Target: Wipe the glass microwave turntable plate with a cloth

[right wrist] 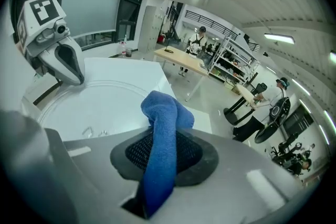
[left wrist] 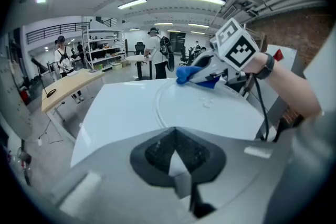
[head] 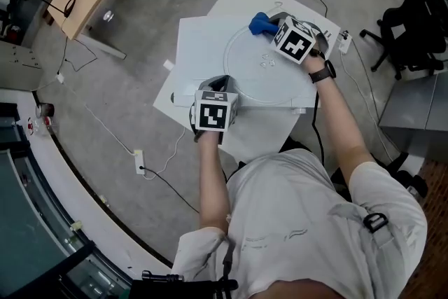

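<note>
Glass turntable plate (head: 248, 77): one, lying flat on the white worktop (head: 199, 45) at the centre of the head view. Cloth (head: 260, 24): one, blue, at the plate's upper rim. I count two claws. The right claw (head: 271, 26) is clamped on the cloth, which bulges out past its pads. The left claw (head: 222, 86), at the plate's lower-left edge, appears closed on that rim.

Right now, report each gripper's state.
Left gripper: shut, apparently on the glass plate rim.
Right gripper: shut on the blue cloth.
</note>
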Demonstrator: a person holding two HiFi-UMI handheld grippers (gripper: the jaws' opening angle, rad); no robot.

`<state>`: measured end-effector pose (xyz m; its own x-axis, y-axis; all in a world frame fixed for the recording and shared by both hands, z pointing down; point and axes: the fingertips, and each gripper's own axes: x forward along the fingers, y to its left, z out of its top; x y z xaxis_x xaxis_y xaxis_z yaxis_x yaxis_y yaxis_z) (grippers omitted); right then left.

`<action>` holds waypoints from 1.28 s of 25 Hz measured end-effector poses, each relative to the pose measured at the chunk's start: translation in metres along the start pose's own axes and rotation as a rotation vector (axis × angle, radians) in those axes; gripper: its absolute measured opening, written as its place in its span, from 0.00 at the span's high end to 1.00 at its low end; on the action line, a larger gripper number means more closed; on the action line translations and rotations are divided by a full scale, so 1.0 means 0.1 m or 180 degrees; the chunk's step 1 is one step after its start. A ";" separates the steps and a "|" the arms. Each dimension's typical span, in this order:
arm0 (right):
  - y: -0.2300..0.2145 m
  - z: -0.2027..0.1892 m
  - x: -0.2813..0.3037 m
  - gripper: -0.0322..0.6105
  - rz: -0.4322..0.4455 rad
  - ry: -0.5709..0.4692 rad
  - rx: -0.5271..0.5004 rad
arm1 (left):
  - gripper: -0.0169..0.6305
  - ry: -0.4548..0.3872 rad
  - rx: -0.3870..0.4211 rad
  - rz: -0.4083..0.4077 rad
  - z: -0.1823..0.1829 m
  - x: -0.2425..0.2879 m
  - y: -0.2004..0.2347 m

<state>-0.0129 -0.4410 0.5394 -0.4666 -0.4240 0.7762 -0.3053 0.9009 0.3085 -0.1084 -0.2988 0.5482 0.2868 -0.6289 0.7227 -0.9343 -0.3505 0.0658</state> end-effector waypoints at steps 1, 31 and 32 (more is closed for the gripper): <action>-0.04 -0.10 -0.06 0.83 -0.0013 0.0029 0.0022 | 0.97 0.0002 0.0008 0.0024 0.00 0.00 0.00; 1.83 -0.09 -0.75 0.82 0.1152 -0.0151 -0.0409 | 0.97 -0.0042 0.0121 0.0104 0.02 0.06 -0.05; 1.81 -0.01 -0.69 0.82 0.1167 -0.0194 -0.0420 | 0.97 -0.0038 0.0121 0.0113 0.02 0.05 -0.05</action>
<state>-0.0350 -0.2488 0.5425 -0.5745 -0.0729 0.8153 -0.0019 0.9961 0.0878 -0.1023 -0.3020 0.5504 0.2563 -0.6495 0.7159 -0.9353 -0.3537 0.0139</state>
